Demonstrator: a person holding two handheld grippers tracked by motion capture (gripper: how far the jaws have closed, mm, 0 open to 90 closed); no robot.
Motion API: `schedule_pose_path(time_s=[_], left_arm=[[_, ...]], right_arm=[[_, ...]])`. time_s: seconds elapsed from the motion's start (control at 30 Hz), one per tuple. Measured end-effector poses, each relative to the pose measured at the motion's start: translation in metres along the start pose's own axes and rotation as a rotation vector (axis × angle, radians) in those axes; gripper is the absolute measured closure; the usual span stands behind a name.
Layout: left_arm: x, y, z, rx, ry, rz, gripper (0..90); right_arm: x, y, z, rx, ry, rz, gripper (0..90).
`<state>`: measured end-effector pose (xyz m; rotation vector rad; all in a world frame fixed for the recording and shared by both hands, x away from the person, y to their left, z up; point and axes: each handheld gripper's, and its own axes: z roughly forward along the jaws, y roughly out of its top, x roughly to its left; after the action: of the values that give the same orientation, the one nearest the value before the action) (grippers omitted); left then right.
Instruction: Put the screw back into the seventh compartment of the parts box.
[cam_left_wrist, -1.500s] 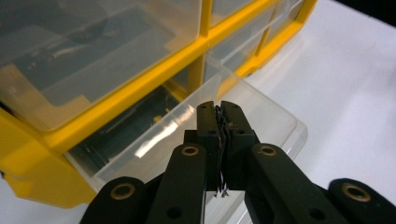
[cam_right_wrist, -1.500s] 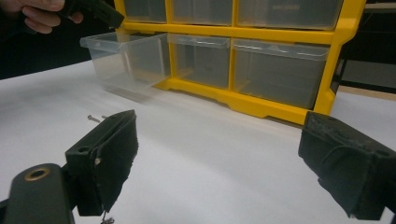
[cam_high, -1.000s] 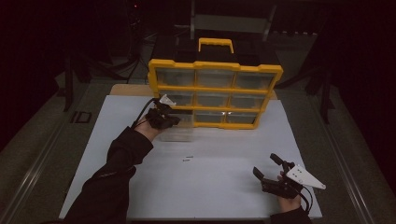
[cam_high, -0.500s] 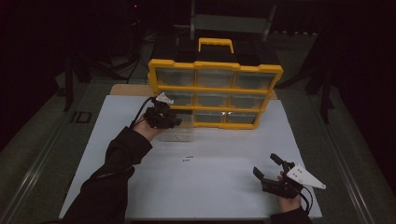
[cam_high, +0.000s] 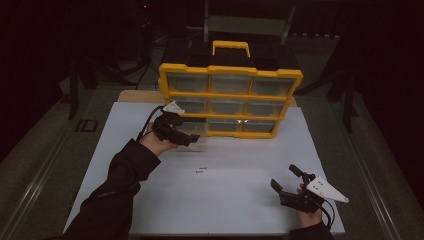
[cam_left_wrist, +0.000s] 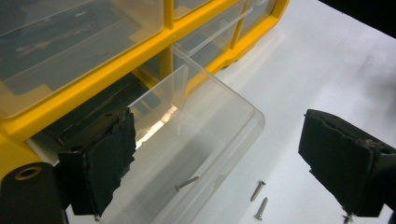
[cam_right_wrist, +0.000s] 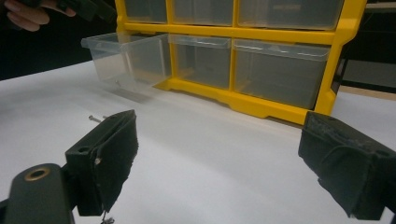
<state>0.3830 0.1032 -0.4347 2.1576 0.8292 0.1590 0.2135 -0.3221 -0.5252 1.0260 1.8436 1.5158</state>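
In the high view, the room around the white surface (cam_high: 240, 200) was dark, and little beyond some stands and cables could be made out. A yellow organizer (cam_high: 230, 102) with clear drawers stood at the far side of the surface. The left gripper (cam_high: 186, 140) hovered at its lower left corner, above a pulled-out clear drawer (cam_high: 196, 131) that was hard to see there. Two small screws (cam_high: 201, 170) lay on the surface, tiny and blurred. The right gripper (cam_high: 286, 181) rested near the front right edge, jaws apart and empty.

In the left gripper view, the left gripper had just been opening; its jaws stood wide with nothing pressed between them, the drawer's front corner (cam_left_wrist: 219, 116) below the gap. One screw (cam_left_wrist: 187, 183) lay inside the drawer, and two more (cam_left_wrist: 259, 198) on the surface just outside it. The organizer's upper part was cut off by the frame.

In the right gripper view, the jaws stood wide apart over bare surface. The drawer (cam_right_wrist: 126, 58) jutted from the organizer's bottom row, the screws (cam_right_wrist: 95, 118) well in front of it. No writing could be read anywhere.
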Motion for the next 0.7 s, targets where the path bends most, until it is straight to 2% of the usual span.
schedule_pose_path(time_s=[0.17, 0.23, 0.4, 0.43, 0.53, 0.7], left_arm=[[-0.007, -0.004, -0.004, -0.014, -0.018, 0.014, 2.8], [-0.011, -0.008, -0.007, -0.034, -0.03, 0.019, 1.0], [-0.015, -0.013, -0.01, -0.049, -0.052, 0.027, 1.0], [-0.02, -0.019, -0.011, -0.05, -0.067, 0.036, 1.0], [-0.024, -0.023, -0.012, -0.056, -0.086, 0.036, 1.1], [-0.033, -0.029, -0.013, -0.057, -0.105, 0.058, 2.0]], right_arm=[[0.0, 0.0, 0.0, 0.0, 0.0, 0.0, 11.7], [0.0, 0.0, 0.0, 0.001, 0.002, 0.0, 11.7], [0.001, 0.0, 0.0, 0.003, 0.004, -0.001, 11.7], [0.001, 0.0, 0.0, 0.003, 0.004, -0.002, 11.7], [0.001, 0.0, 0.001, 0.003, 0.004, -0.002, 11.7], [0.001, 0.0, 0.001, 0.004, 0.0, -0.007, 11.7]])
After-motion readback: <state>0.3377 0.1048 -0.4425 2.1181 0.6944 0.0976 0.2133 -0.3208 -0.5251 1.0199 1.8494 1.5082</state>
